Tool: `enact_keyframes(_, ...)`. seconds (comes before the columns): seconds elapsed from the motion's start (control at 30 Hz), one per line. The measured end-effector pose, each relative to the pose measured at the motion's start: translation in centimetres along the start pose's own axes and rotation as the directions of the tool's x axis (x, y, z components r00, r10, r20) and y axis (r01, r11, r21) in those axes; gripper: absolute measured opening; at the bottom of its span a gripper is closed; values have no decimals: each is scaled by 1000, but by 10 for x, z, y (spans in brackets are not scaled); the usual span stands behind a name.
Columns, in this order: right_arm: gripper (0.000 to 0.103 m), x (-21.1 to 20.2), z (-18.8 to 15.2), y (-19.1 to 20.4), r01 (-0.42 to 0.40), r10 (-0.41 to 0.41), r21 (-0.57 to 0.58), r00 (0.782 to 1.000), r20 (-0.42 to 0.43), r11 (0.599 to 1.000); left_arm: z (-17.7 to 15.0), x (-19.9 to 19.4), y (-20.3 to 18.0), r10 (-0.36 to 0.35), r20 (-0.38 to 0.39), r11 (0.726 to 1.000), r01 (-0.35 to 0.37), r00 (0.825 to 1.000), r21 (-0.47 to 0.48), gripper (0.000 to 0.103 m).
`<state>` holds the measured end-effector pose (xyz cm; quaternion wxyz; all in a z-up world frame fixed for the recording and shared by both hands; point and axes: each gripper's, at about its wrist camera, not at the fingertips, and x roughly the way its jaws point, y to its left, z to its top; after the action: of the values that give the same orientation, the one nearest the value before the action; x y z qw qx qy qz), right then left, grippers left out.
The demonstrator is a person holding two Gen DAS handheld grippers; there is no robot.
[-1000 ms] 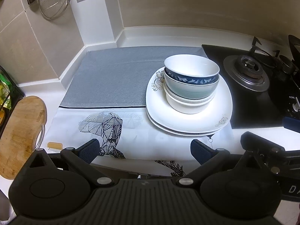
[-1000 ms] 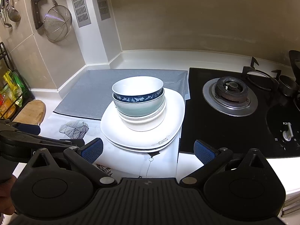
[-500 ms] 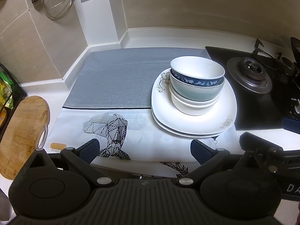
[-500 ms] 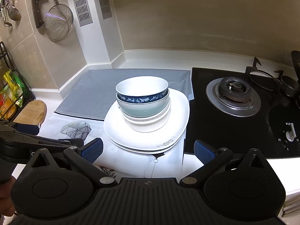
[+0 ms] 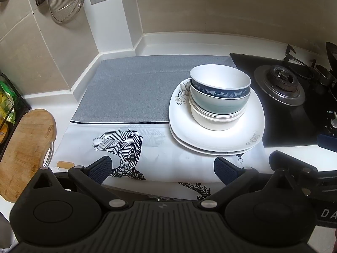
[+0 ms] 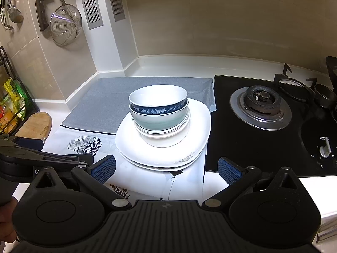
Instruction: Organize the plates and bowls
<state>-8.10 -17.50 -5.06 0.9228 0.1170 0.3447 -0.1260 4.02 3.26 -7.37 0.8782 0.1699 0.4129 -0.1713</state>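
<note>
A stack of bowls (image 5: 219,97) stands on stacked white square plates (image 5: 244,135) on the cloth mat. The top bowl is white inside with a dark blue patterned band; a pale green bowl and white bowls sit under it. The same bowls (image 6: 159,109) and plates (image 6: 198,135) show in the right wrist view. My left gripper (image 5: 162,169) is open and empty, near the counter's front edge, short of the plates. My right gripper (image 6: 166,168) is open and empty, just in front of the plates. The left gripper body (image 6: 31,158) shows at the left of the right wrist view.
A grey and white printed mat (image 5: 134,88) covers the counter. A black gas hob (image 6: 261,107) lies right of the plates. A wooden cutting board (image 5: 23,147) lies at the left beside a rack of packets (image 6: 12,107). A strainer (image 6: 65,24) and knife hang on the wall.
Both cameras have drifted slightly, so the plates and bowls sit a little further right in both views. Both grippers stay open and empty. The dishes have not moved.
</note>
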Motion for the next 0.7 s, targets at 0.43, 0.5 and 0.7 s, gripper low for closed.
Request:
enact_keyframes(0.43, 103, -1, -2, 1, 1, -1, 2, 1000, 3, 1000, 1, -2, -2, 10, 8, 1000, -10, 1000, 3, 103)
enact_keyframes(0.5, 103, 0, -2, 1, 1, -1, 2, 1000, 3, 1000, 1, -2, -2, 10, 8, 1000, -10, 1000, 2, 103)
enact_keyframes(0.7, 103, 0, -2, 0, 2, -2, 1, 1000, 3, 1000, 1, -2, -2, 9, 7, 1000, -9, 1000, 1, 103)
